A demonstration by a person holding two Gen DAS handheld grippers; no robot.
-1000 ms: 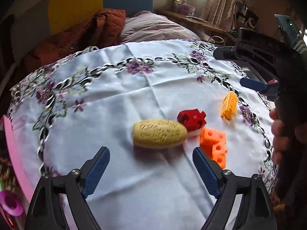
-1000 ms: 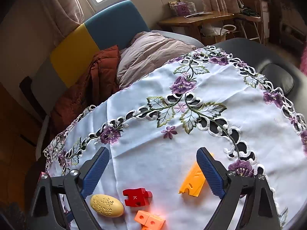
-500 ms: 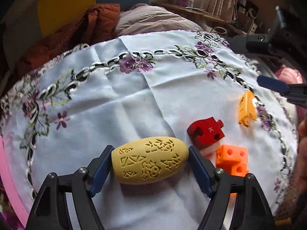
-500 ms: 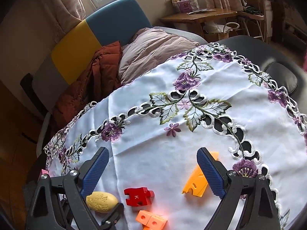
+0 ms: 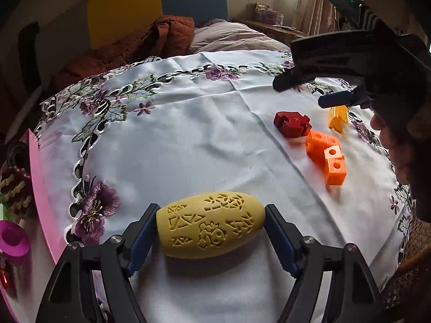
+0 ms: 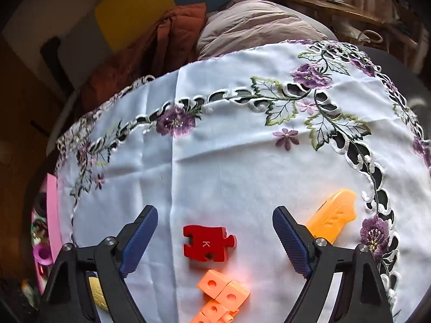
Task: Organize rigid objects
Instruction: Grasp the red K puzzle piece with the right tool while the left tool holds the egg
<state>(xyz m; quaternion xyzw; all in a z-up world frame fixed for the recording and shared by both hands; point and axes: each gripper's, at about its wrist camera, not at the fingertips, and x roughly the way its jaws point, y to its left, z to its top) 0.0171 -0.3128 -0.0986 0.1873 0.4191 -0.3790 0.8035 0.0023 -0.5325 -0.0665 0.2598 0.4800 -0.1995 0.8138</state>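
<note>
My left gripper is shut on a yellow oval with carved patterns, one pad on each end, low over the white embroidered tablecloth. To the right lie a red puzzle piece, joined orange cubes and a yellow-orange flat piece. My right gripper hangs over the red puzzle piece; its jaws are closing and its pads stand apart from the piece. The orange cubes sit just nearer, and the yellow-orange piece lies behind the right finger. The oval peeks out at the lower left.
A pink tray edge with a magenta item borders the table on the left. Behind the table are a rust jacket and a pale pillow. A hand holds the right gripper.
My left gripper closed on the yellow oval and carried it away from the red piece, toward the near left. My right gripper dropped and swung from the yellow-orange piece to over the red puzzle piece.
</note>
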